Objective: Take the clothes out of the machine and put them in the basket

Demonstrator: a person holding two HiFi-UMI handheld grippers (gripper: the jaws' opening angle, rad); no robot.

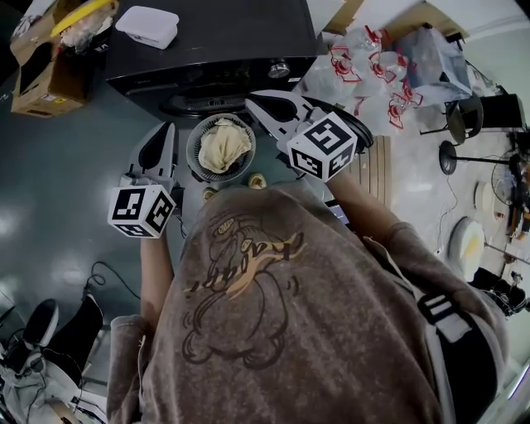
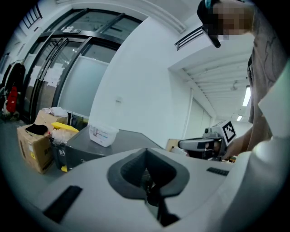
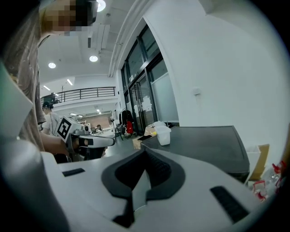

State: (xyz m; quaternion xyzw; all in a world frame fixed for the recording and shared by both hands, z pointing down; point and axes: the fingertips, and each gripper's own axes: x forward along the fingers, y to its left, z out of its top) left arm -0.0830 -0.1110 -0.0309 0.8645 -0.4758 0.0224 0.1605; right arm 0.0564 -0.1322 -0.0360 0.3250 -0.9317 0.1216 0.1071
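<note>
Both grippers are clenched and empty: left gripper (image 2: pixel 146 180) and right gripper (image 3: pixel 143 168) show jaws drawn together with nothing between them. In the head view they flank a round basket (image 1: pixel 195 146) at upper centre; cream clothes (image 1: pixel 222 146) lie inside it, just below the dark machine (image 1: pixel 207 41)

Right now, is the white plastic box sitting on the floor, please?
No, the white plastic box rests on top of the dark machine.
</note>
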